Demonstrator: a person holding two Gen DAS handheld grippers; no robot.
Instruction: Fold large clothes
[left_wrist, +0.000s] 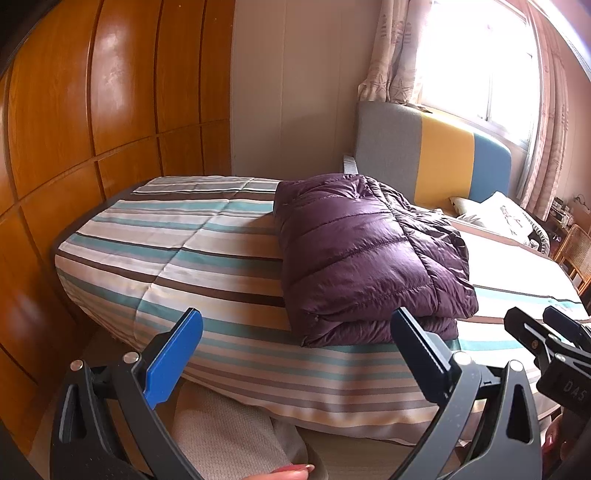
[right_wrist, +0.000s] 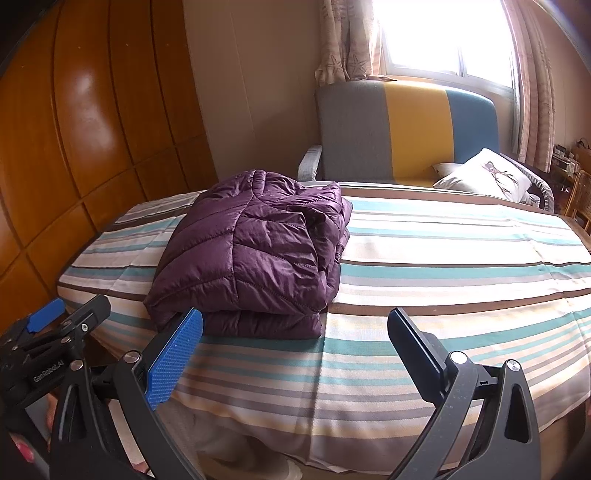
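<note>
A purple quilted puffer jacket (left_wrist: 362, 254) (right_wrist: 258, 254) lies folded into a thick stack on the striped bed cover (left_wrist: 192, 258) (right_wrist: 443, 280), close to the bed's near edge. My left gripper (left_wrist: 295, 332) hangs open just short of that edge, nothing between its blue pads, with the jacket ahead and slightly right. My right gripper (right_wrist: 295, 332) is open too and holds nothing; the jacket lies ahead to its left. Each gripper appears at the other view's edge, the right gripper (left_wrist: 546, 332) and the left gripper (right_wrist: 62, 317).
A wooden wardrobe (left_wrist: 92, 129) lines the left side. A grey, yellow and blue headboard (right_wrist: 406, 133) and pillows (right_wrist: 487, 177) stand at the far end under a bright window (right_wrist: 443, 37) with curtains. A wicker chair (left_wrist: 576, 251) is at far right. Fingertips (left_wrist: 295, 469) show below.
</note>
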